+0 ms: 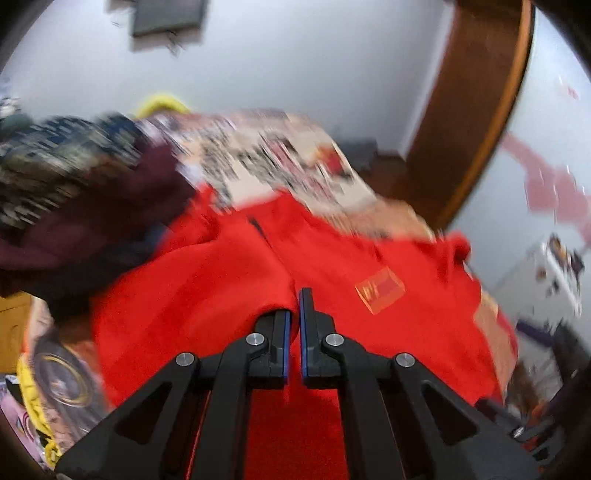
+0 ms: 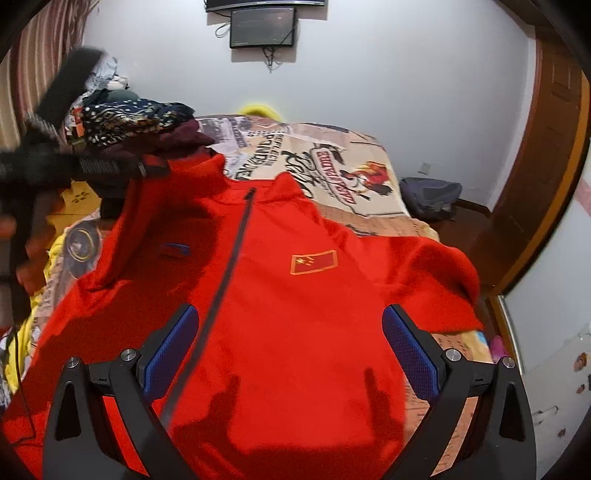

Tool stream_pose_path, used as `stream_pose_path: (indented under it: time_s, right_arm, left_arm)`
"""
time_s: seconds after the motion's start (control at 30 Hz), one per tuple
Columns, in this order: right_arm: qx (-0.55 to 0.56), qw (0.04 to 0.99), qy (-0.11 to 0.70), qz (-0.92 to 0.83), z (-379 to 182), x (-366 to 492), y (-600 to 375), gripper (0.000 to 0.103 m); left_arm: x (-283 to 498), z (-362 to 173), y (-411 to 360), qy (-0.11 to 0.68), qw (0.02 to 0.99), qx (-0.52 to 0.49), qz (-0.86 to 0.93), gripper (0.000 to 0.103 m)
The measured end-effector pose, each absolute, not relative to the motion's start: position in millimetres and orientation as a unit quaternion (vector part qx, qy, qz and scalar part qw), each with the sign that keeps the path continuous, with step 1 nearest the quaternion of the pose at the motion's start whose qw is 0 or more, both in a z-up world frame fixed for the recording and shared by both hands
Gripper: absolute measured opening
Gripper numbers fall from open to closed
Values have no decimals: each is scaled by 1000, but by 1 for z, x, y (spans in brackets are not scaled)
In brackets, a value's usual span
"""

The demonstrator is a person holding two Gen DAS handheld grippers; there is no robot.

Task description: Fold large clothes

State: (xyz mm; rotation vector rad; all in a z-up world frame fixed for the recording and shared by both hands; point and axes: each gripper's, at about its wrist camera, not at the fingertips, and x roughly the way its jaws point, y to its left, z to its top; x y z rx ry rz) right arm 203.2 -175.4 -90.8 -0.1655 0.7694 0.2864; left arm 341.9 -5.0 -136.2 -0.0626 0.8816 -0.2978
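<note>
A large red zip jacket (image 2: 295, 314) with a small flag patch (image 2: 314, 261) lies spread front-up on a printed bed cover (image 2: 332, 162). My right gripper (image 2: 290, 350) is open and empty, hovering above the jacket's lower front. My left gripper (image 1: 294, 314) is shut on a fold of the red jacket (image 1: 369, 325); that view is blurred by motion. The left gripper also shows in the right wrist view (image 2: 144, 170) at the upper left, near the jacket's left shoulder and collar.
A heap of dark patterned and maroon clothes (image 2: 140, 122) sits at the bed's far left. Yellow bedding (image 2: 55, 258) lies along the left edge. A wooden door frame (image 2: 546, 184) and a dark bag (image 2: 428, 195) stand at right. A screen (image 2: 262, 26) hangs on the back wall.
</note>
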Motion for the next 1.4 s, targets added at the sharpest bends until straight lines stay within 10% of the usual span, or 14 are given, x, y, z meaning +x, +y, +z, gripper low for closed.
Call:
stream_pose_path:
  time_s: [0.33,0.57,1.03,1.4]
  right_arm:
    - [-77,908,393,125,-99,210,-190,99]
    - [-104,909,377,141,-88,214,-173,99]
    - [-165,855,394,294,-87,236,-59,99]
    - [-269,776,435,370,-146,230,57,97]
  left_arm:
    - [326,-196,-50,522,829,5,-202,4]
    - [307,-154,-5,461,873,-6,-158,47]
    - [238,-116,131,378,925,35,18,83]
    - [202,-161,191,423,903,-15,69,85]
